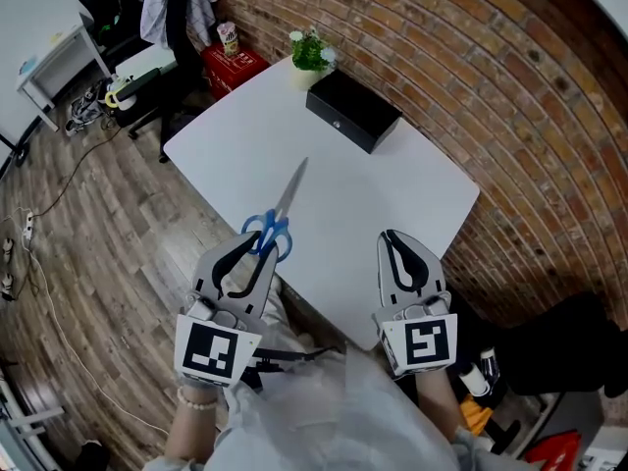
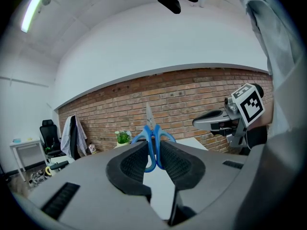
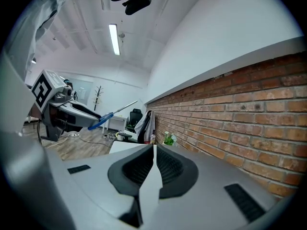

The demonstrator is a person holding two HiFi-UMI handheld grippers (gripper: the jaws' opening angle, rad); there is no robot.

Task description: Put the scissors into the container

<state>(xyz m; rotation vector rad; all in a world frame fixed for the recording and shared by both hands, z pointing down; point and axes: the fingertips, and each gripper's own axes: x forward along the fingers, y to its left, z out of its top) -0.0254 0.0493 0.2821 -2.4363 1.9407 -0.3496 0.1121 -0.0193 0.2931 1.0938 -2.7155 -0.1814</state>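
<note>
Blue-handled scissors (image 1: 278,222) are held above the white table (image 1: 392,189), their steel blades pointing away toward the far side. My left gripper (image 1: 259,243) is shut on the blue handles; in the left gripper view the scissors (image 2: 152,138) stand upright between the jaws of the left gripper (image 2: 153,146). The container, a black rectangular box (image 1: 353,111), sits at the table's far side, well beyond the blade tips. My right gripper (image 1: 392,237) hovers over the near right part of the table, shut with nothing in it. The right gripper view shows the right gripper (image 3: 154,151) closed, and the scissors (image 3: 111,114) to its left.
A small potted plant (image 1: 310,53) stands at the far corner beside the box. A red crate (image 1: 233,65), a chair draped with clothes (image 1: 172,8) and cables lie on the wood floor to the left. A brick wall (image 1: 471,77) runs behind the table.
</note>
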